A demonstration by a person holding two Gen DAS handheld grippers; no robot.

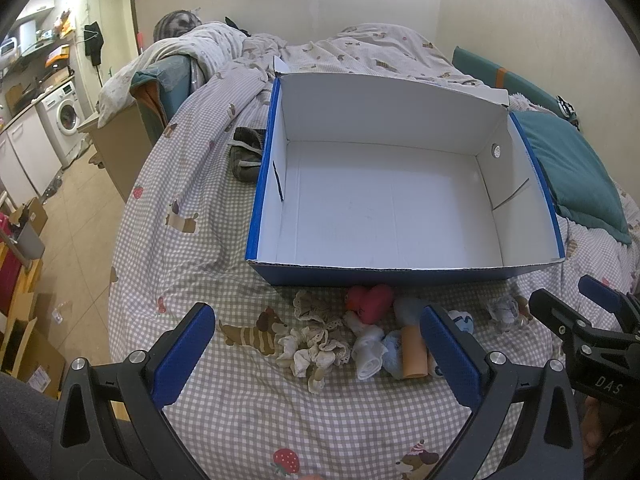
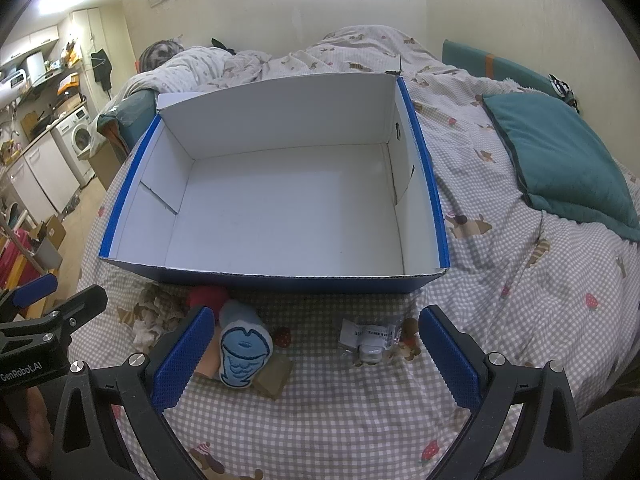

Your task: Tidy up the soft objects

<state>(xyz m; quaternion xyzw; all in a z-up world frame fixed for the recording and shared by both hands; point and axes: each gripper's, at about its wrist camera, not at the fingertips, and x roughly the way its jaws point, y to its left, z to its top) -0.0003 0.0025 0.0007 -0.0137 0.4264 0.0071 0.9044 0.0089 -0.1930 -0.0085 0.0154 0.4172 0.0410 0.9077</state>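
An open blue box with a white inside (image 1: 280,266) (image 2: 260,280) stands empty on the checked bed. In front of it lies a row of soft things: a lacy cream cloth doll (image 1: 316,340), a red heart plush (image 1: 370,300) (image 2: 208,296), white and light blue socks (image 1: 370,348), a peach roll (image 1: 414,354), and a blue and white plush (image 2: 244,354). A small packet in clear wrap (image 1: 504,312) (image 2: 370,340) lies to the right. My left gripper (image 1: 320,328) is open above the pile. My right gripper (image 2: 316,328) is open, between the plush and the packet.
A teal cushion (image 1: 572,172) (image 2: 560,160) lies right of the box. A dark bundle (image 1: 248,152) lies at the box's left side. Rumpled bedding (image 1: 280,52) is piled behind. The bed's left edge drops to a floor with cardboard boxes (image 1: 28,344) and a washing machine (image 1: 64,116).
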